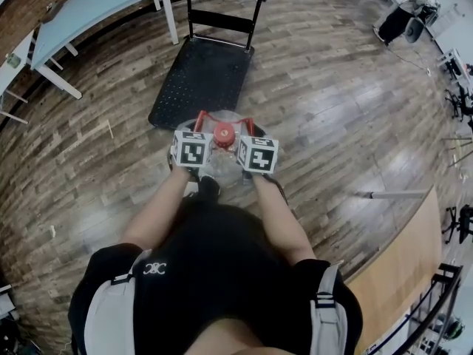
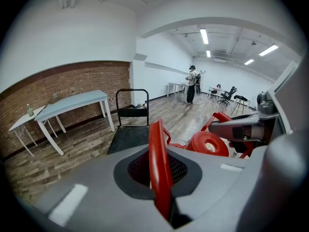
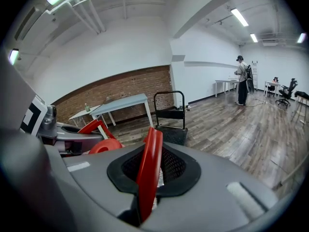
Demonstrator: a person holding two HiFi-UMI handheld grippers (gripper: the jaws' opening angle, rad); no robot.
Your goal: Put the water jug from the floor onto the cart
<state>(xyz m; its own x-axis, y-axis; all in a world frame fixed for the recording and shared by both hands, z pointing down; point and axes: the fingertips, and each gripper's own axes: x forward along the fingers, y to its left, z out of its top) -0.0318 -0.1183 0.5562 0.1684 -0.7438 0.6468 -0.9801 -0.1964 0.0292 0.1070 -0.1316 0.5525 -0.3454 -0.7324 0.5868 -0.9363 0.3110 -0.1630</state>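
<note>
Now the left gripper and right gripper each clamp jaws on a red handle of the jug (beside the cart).

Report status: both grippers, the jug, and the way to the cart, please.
Left gripper shut on one red handle; right gripper on the other. Jug just short of cart, not on it. Nothing seen in between.

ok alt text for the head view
From above, a person grips a clear, red-capped jug by its red handles, left gripper and right gripper shut on one each, just before a black cart on a wood floor. Pale table at upper left.
</note>
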